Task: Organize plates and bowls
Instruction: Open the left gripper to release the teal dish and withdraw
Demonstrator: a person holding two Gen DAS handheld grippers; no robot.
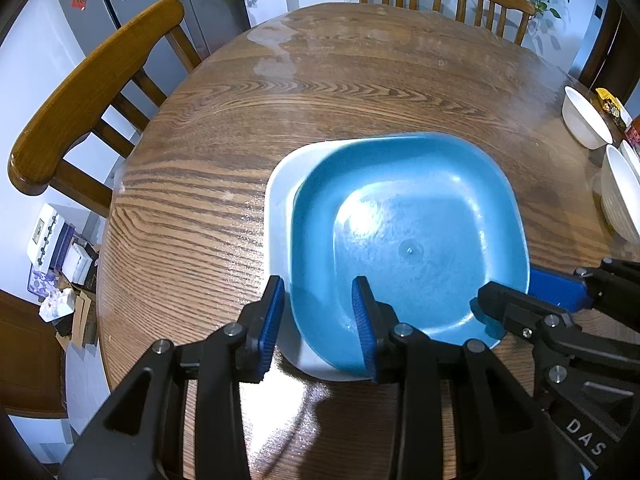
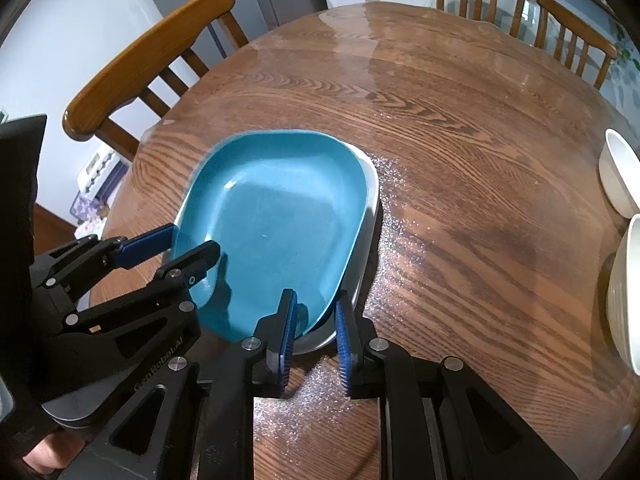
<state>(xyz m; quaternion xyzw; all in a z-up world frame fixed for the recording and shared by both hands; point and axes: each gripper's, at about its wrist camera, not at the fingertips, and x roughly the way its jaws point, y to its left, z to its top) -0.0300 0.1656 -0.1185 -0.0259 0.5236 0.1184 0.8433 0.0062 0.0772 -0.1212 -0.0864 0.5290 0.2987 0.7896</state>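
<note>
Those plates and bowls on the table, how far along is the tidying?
Looks done: the blue plate sits on the white plate, a bit off-centre. In hand: the left gripper and right gripper both straddle the stack's near rim, open. Left: the white bowls at the table's right edge stand apart; whether some are nested is unclear.

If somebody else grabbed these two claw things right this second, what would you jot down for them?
Left gripper: open, fingers either side of the near-left rim of the blue plate, not clamped.
Right gripper: open, straddling the plate's near-right rim.
The blue plate lies on a white plate, shifted off-centre, on the wooden table.
White bowls sit apart at the table's right edge.
Done: plates stacked. Left: probably square the stack, then gather the bowls.
</note>
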